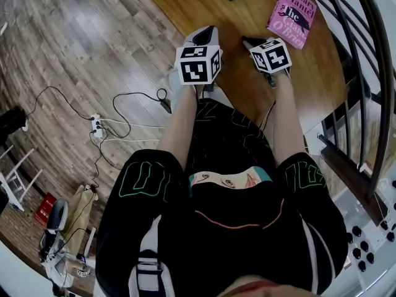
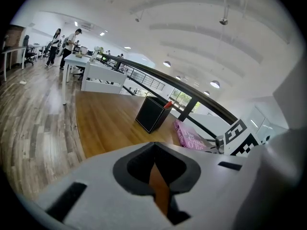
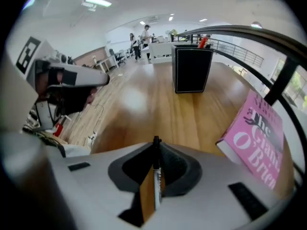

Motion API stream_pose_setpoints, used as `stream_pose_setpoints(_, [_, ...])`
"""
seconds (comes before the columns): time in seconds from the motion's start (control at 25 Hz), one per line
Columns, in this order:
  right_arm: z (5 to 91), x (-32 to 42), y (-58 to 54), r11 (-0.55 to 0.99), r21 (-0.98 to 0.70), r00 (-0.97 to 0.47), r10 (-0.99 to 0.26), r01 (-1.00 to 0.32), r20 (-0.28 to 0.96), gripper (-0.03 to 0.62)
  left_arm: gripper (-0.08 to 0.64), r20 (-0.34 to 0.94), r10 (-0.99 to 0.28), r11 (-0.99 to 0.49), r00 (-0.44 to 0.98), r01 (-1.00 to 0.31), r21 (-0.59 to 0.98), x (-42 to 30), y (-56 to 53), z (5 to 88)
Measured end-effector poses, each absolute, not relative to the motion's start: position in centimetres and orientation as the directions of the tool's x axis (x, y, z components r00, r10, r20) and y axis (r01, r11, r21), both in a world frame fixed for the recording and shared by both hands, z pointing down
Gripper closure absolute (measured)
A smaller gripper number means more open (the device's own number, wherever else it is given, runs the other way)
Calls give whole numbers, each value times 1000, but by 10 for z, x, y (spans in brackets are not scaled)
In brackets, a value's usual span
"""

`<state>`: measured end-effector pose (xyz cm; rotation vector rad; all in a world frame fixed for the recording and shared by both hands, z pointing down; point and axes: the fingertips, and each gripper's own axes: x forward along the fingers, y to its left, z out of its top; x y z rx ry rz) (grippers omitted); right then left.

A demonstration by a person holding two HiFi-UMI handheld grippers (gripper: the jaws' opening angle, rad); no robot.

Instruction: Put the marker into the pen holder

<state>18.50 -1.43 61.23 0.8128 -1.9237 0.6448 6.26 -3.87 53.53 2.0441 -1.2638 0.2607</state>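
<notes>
White marker sits clamped in the right claw.

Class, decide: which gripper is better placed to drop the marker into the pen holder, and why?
Right: the right gripper clamps the marker, with the pen holder ahead. The left gripper holds nothing.

One marker, one pen holder, one book.
</notes>
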Motion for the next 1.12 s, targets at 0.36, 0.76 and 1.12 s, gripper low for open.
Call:
stream_pose_setpoints(0.36, [567, 200, -28, 537, -100, -401, -481, -838, 780, 546, 552, 487, -693, -343, 531, -837, 426, 79, -46, 510])
stream_pose_setpoints(0.76, [512, 204, -51, 464, -97, -413, -651, -881, 637, 551, 552, 452, -697, -432, 556, -830, 354, 90, -64, 470])
stream_pose_setpoints(1.12, [459, 205, -74, 411, -170, -440, -760, -896, 478, 552, 552, 446, -722, -448, 528, -849, 280, 77, -77, 445])
